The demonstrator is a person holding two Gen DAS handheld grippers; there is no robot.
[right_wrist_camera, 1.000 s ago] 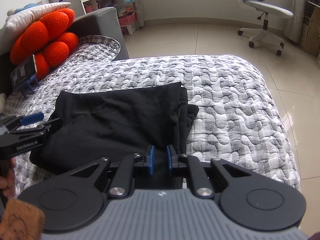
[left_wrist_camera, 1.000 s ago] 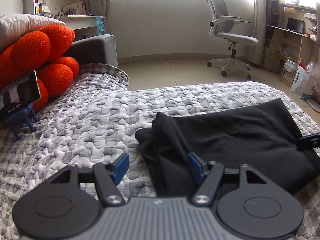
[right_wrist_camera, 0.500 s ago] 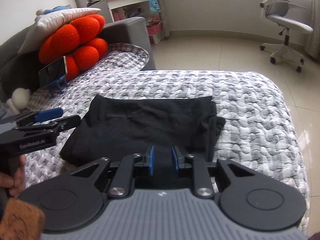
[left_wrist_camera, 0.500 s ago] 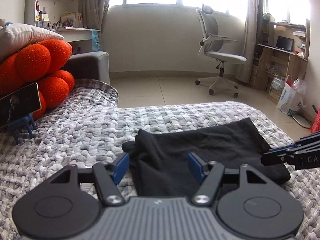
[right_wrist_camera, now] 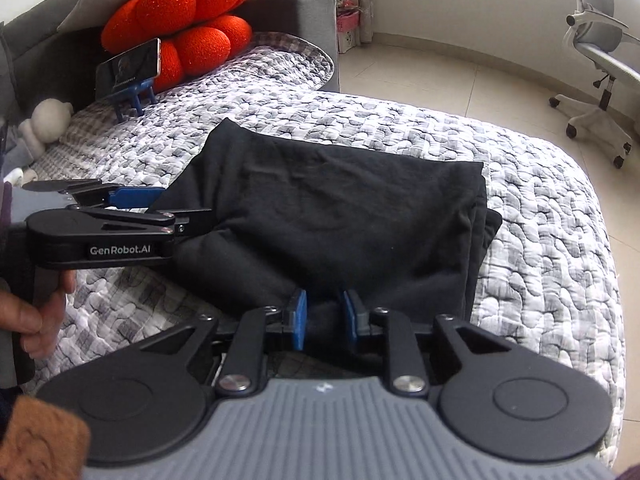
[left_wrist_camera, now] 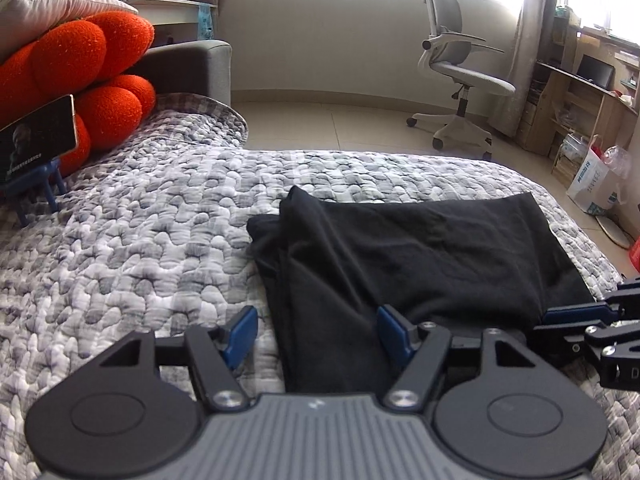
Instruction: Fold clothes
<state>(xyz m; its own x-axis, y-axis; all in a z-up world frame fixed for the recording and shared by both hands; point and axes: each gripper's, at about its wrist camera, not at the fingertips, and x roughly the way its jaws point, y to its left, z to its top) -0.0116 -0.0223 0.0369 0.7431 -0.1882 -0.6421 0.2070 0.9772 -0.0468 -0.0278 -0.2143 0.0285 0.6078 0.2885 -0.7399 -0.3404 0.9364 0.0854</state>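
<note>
One black garment (right_wrist_camera: 340, 216), already folded into a rough rectangle, lies on the quilted bed (right_wrist_camera: 540, 208), with stacked layers bunched along one short edge. Your right tool (right_wrist_camera: 323, 314) has its pads partly closed around a gathered hem at the near edge; whether they actually pinch it, I cannot tell. Your left tool (left_wrist_camera: 316, 330) is released, jaws wide, straddling the near corner without gripping. To fold well, seat both tools on matching corners through every layer, lift evenly, and lay the edge down square. Counted: one garment, two tools, one orange cushion (right_wrist_camera: 188, 28), one phone on a stand (right_wrist_camera: 130, 66), one office chair (left_wrist_camera: 460, 76).
</note>
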